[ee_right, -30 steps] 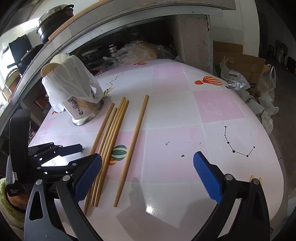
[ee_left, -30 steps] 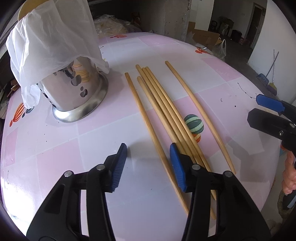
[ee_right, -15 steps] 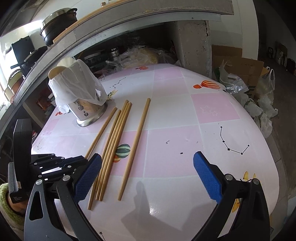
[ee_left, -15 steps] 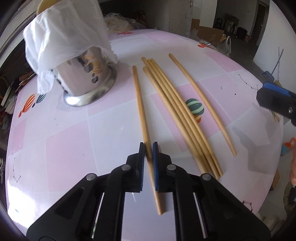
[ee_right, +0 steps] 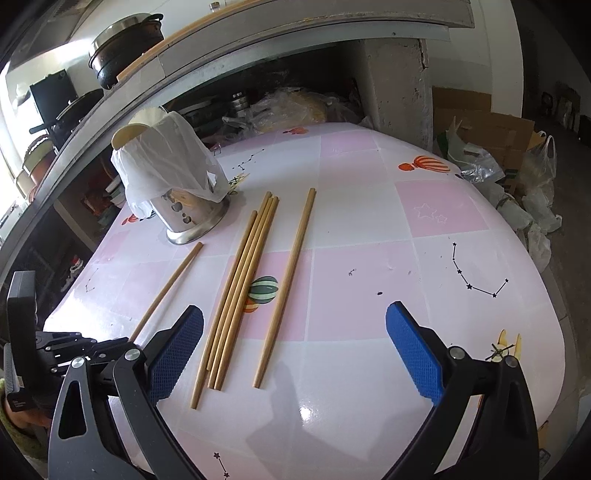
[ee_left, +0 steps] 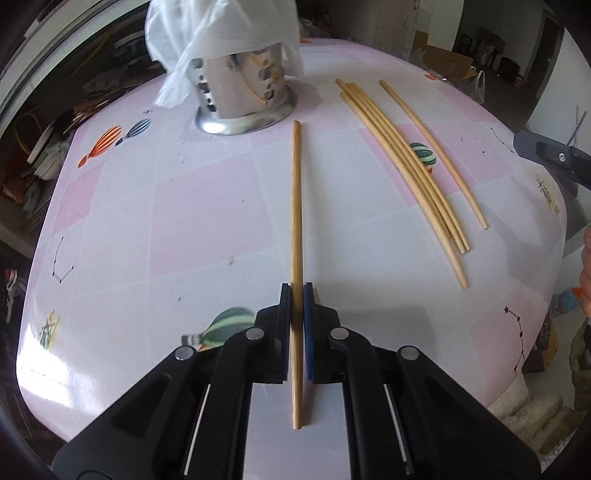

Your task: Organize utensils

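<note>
Left gripper (ee_left: pixel 296 306): fingers closed on one chopstick (ee_left: pixel 296 236), pinching it near its lower third; the tail juts back between the arms. The chopstick is a straight, round, pale wood stick with fine grain, its far tip pointing to 12 o'clock, close to the foot of the holder (ee_left: pixel 245 99). From the right wrist view the same chopstick (ee_right: pixel 168 288) runs diagonally from the holder (ee_right: pixel 192 218) down toward 7 o'clock into the left gripper (ee_right: pixel 92 349).

Holder: a shiny perforated metal cup with a flared base, its upper part draped in a white plastic bag (ee_left: pixel 221 33). It stands at 11 o'clock on the tabletop (ee_left: pixel 184 221).

Remaining chopsticks: a bundle of four (ee_right: pixel 240 288) lying side by side, touching, at the centre; a fifth (ee_right: pixel 286 284) lies apart, just to their right. All point roughly toward 12 o'clock. The lone stick lies just right of a printed green balloon (ee_right: pixel 263 290).

Right gripper (ee_right: pixel 293 354): fingers spread wide, blue pads facing inward, holding nothing, poised over the near ends of the loose sticks.

Open room: bare pink-and-white tabletop lies from 1 to 5 o'clock in the right wrist view, out to the rounded edge. Between the gripped chopstick and the bundle runs a free strip.
</note>
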`<state>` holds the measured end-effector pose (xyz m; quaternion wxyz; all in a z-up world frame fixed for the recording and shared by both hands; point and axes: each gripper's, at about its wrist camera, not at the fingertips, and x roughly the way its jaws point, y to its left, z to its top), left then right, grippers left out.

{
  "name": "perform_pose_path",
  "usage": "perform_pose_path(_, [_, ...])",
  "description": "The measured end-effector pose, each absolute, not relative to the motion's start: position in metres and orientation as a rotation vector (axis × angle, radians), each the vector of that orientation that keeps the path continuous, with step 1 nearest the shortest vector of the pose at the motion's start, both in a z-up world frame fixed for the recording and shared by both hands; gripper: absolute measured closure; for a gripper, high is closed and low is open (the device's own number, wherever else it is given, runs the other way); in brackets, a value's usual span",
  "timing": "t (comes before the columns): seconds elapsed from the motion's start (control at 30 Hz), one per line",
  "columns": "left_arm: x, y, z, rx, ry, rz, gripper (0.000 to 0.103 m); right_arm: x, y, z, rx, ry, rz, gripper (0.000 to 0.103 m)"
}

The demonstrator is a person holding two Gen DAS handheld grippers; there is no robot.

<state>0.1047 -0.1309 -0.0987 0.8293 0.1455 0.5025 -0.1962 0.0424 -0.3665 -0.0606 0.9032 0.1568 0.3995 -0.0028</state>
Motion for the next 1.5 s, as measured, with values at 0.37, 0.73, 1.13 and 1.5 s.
perform_pose_path(0.37, [0.119, -0.124, -0.076, 0.205, 1.056, -0.462, 0.085, 0.044, -0.363, -0.061, 0.326, 0.834, 0.006, 0.007])
perform_pose_path(0.73, [0.188, -0.16, -0.07, 0.222, 1.069, -0.516, 0.081, 0.054, -0.365, -0.069, 0.341, 0.862, 0.005, 0.007])
perform_pose_path(1.13, [0.24, -0.203, -0.096, 0.345, 1.147, -0.525, 0.081, 0.066, -0.374, -0.08, 0.35, 0.896, -0.015, 0.007])
perform_pose_path(1.5, [0.245, -0.212, -0.1, 0.338, 1.127, -0.476, 0.095, 0.09, -0.383, -0.071, 0.314, 0.884, -0.004, 0.022])
